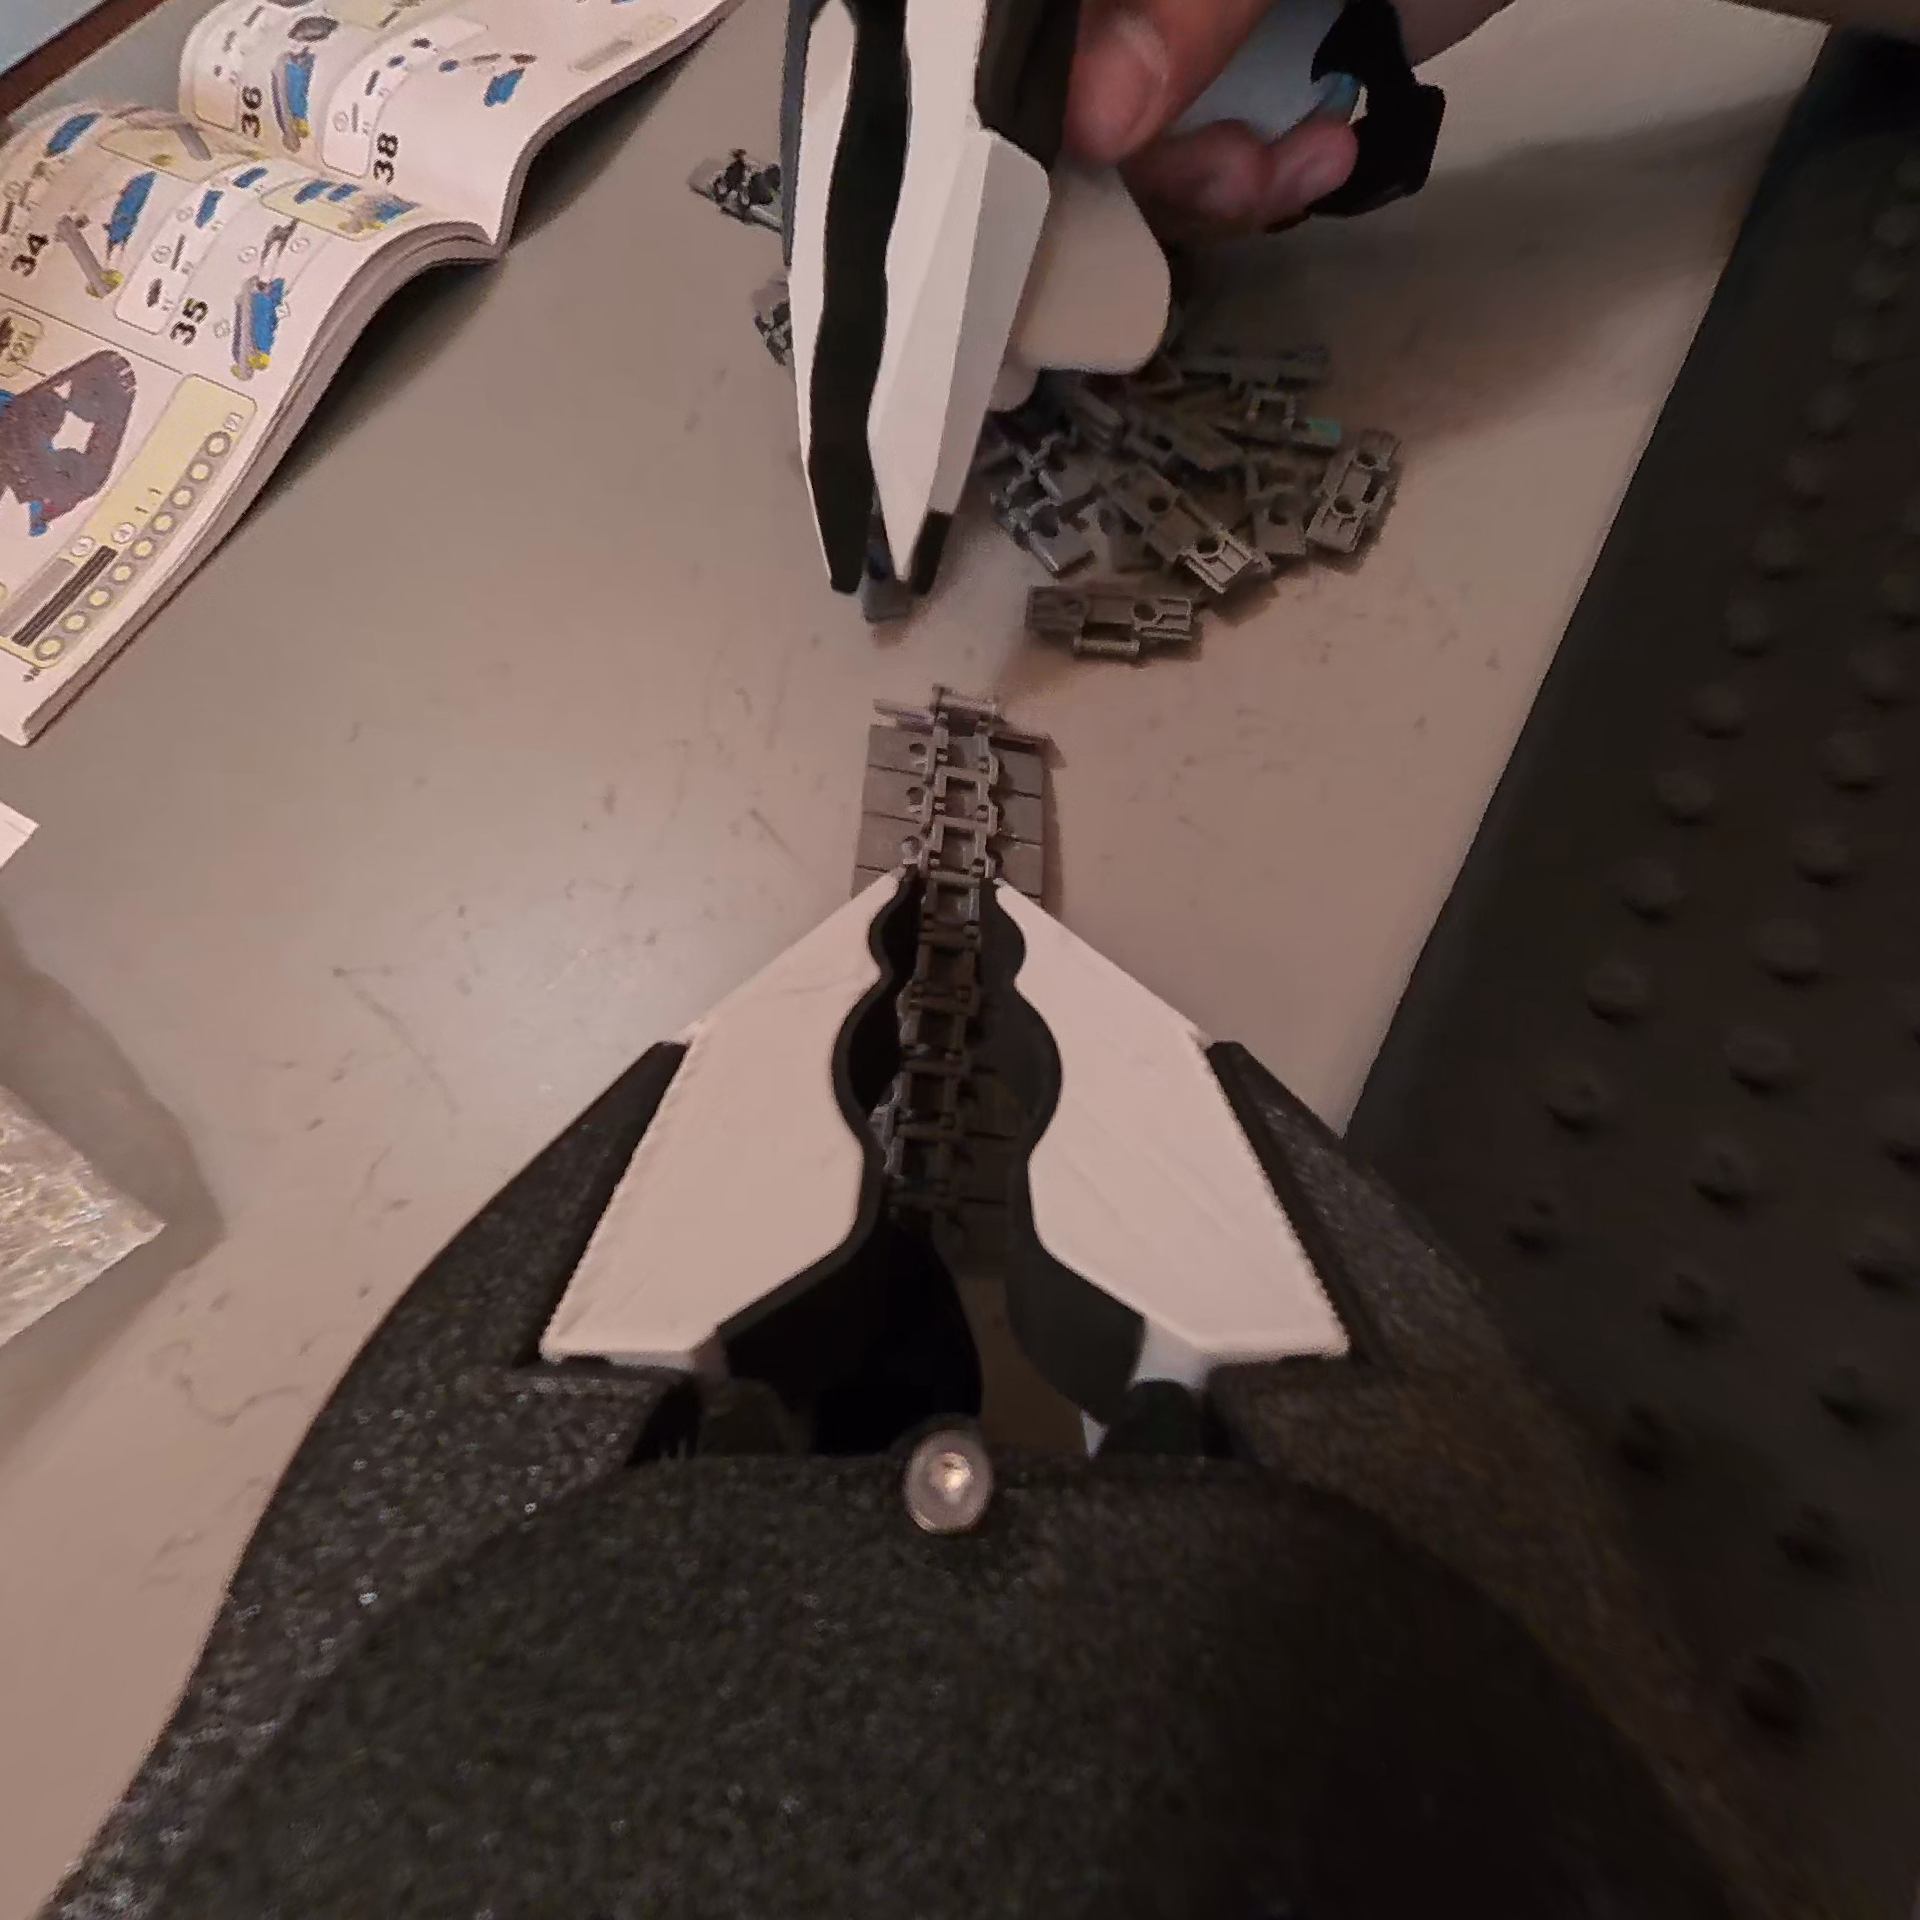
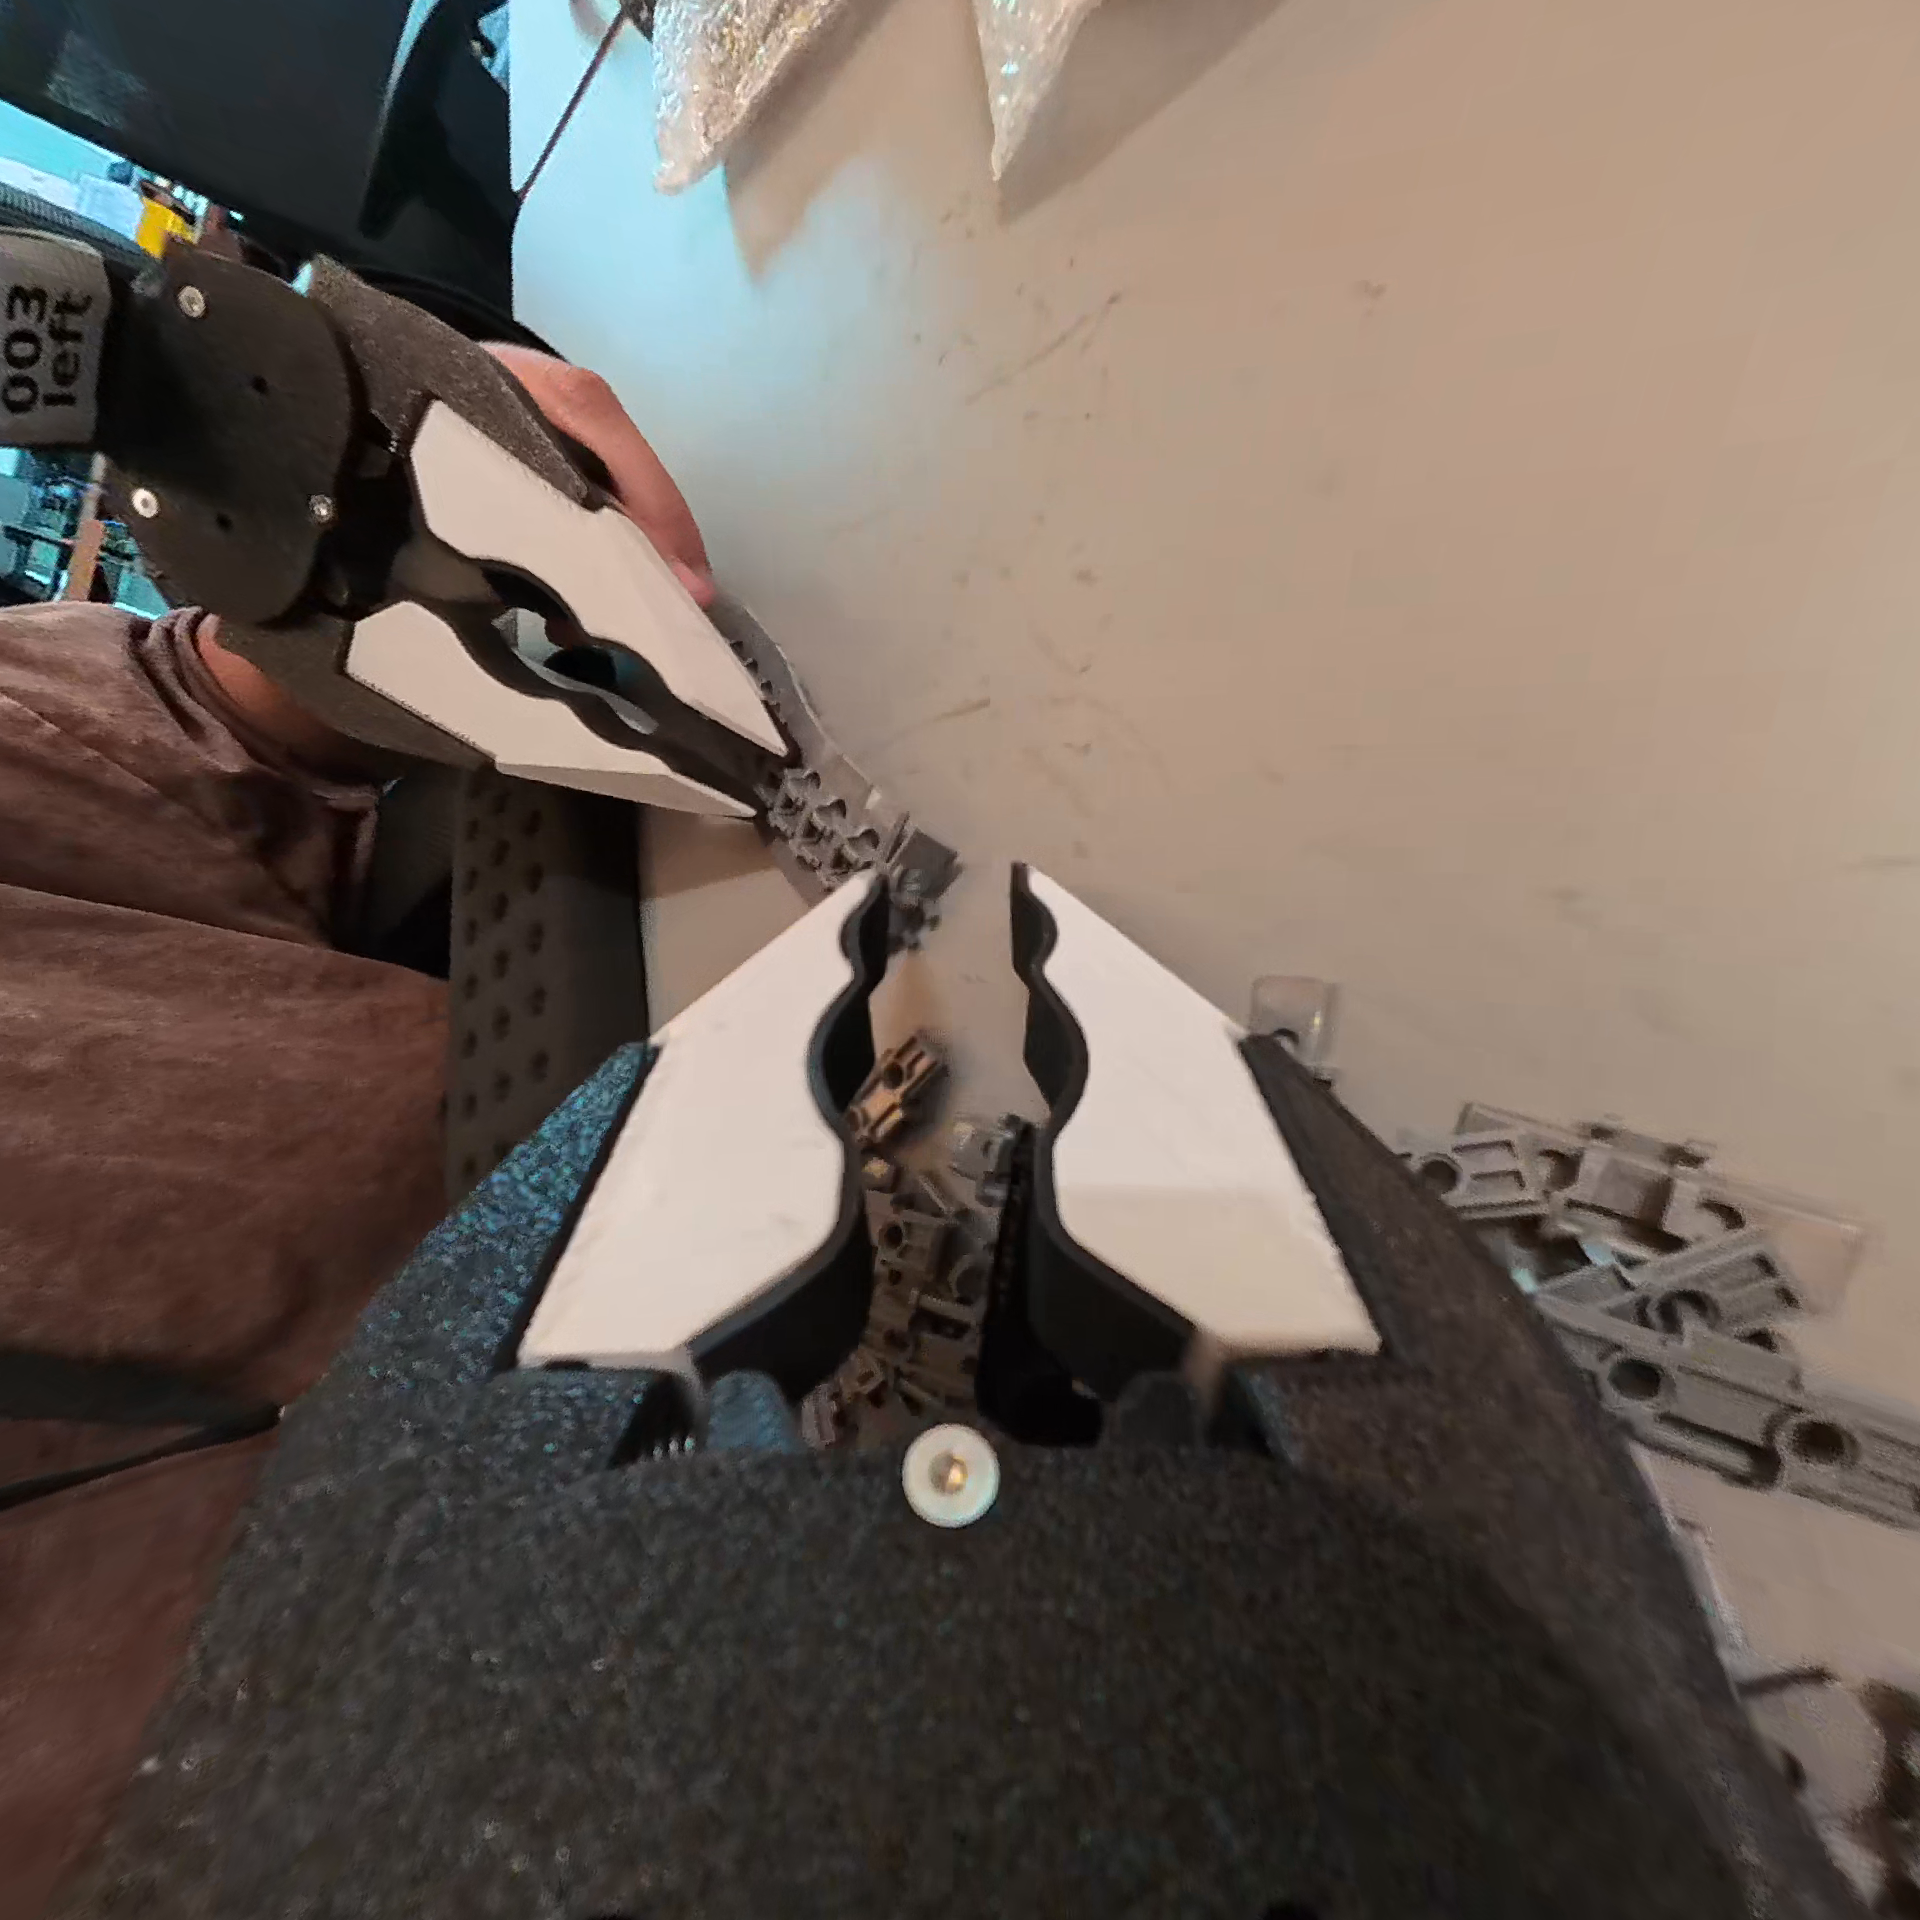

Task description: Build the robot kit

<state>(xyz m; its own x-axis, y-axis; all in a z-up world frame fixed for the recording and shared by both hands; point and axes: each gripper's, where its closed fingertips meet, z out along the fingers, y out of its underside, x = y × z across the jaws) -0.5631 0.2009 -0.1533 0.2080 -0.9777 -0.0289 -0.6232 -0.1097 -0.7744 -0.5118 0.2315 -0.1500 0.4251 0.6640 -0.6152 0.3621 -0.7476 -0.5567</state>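
Note:
My left gripper (image 1: pixel 948 883) is shut on a chain of joined grey track links (image 1: pixel 961 790), which runs back between its fingers and sticks out ahead over the beige table (image 1: pixel 520 831). My right gripper (image 2: pixel 951 881) is open and empty, tips down on the table just past the chain's free end (image 2: pixel 914 868). In the left wrist view the right gripper (image 1: pixel 883 582) comes down from above, held by a hand (image 1: pixel 1195 135). The left gripper also shows in the right wrist view (image 2: pixel 769 781). A pile of loose grey track links (image 1: pixel 1195 488) lies right beside the right gripper (image 2: pixel 1662 1299).
An open instruction booklet (image 1: pixel 208 260) lies at the far left. A dark studded mat (image 1: pixel 1662 935) borders the table on the right. Bubble-wrap bags (image 2: pixel 748 83) lie at the table's edge. A few small grey parts (image 1: pixel 743 182) sit behind the right gripper. A person's brown garment (image 2: pixel 156 1039) is close by.

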